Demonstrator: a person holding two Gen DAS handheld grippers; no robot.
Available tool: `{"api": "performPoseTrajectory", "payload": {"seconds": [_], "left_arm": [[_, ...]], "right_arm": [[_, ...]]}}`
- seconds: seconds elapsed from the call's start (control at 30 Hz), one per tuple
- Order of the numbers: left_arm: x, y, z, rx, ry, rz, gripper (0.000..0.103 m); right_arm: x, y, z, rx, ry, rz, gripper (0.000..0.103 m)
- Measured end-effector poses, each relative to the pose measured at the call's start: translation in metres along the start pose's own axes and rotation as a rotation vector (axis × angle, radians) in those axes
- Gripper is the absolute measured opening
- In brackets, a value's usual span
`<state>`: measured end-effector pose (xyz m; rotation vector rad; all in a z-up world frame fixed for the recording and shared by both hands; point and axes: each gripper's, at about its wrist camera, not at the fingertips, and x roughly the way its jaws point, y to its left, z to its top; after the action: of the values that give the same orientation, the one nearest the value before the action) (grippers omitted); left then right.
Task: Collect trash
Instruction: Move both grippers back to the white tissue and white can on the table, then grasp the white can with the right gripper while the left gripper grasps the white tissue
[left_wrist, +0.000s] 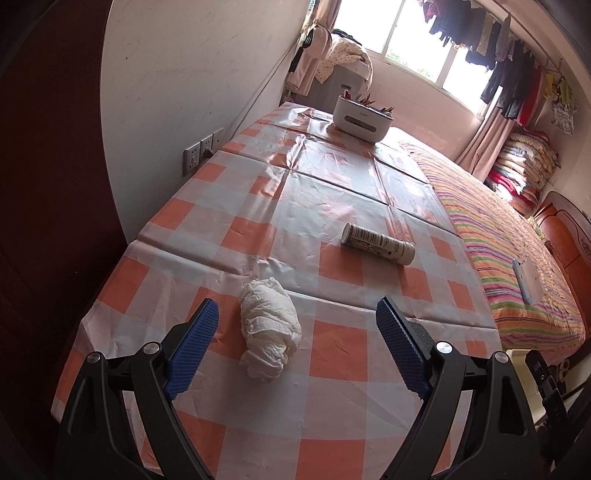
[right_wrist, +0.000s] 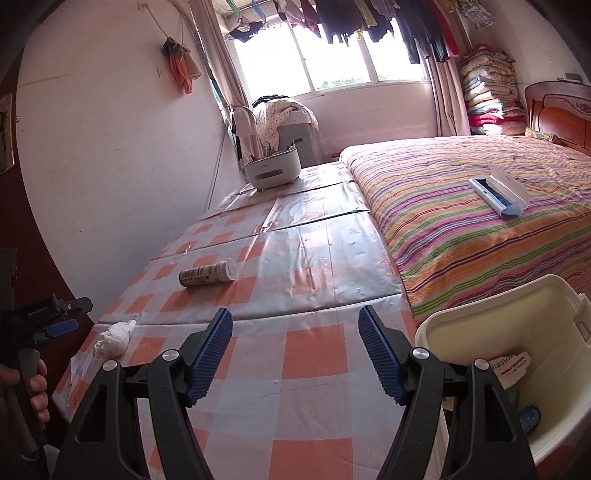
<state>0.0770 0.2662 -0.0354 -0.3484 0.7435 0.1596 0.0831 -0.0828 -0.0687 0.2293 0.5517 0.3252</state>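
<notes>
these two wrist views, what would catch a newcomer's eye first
The orange-checked tablecloth fills both views, with a crumpled white tissue lying between the open left gripper fingers and a tube on its side farther back. At the right, a cream bin stands beside the striped bed.

Left wrist view: looks steeply down along its fingers onto the orange-and-white checked plastic tablecloth (left_wrist: 332, 343), close, from the near left corner; crumpled white tissue wad (left_wrist: 269, 334) lower centre. Right wrist view: shallower tilt, from the near right edge, cream plastic bin (right_wrist: 491, 325) at lower right. Both share the cloth, the wad (right_wrist: 112, 338), the lying white cylindrical can (left_wrist: 377, 243) (right_wrist: 207, 274), window wall.
</notes>
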Motion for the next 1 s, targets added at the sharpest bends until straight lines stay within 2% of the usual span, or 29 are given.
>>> {"api": "performPoseTrajectory", "payload": {"seconds": [0.3,0.53,0.7,1.0], "left_arm": [[0.009,0.004,-0.002,0.009,0.040,-0.003,0.086],[0.019,-0.002,-0.002,0.034,0.072,-0.014,0.086],[0.029,-0.003,-0.002,0.048,0.095,-0.015,0.086],[0.045,0.005,0.008,0.018,0.127,-0.030,0.086]], "right_arm": [[0.061,0.050,0.024,-0.209,0.158,0.291,0.069],[0.109,0.100,0.044,-0.550,0.255,0.455,0.069],[0.162,0.130,0.053,-0.750,0.335,0.473,0.069],[0.249,0.150,0.061,-0.829,0.488,0.429,0.069]]}}
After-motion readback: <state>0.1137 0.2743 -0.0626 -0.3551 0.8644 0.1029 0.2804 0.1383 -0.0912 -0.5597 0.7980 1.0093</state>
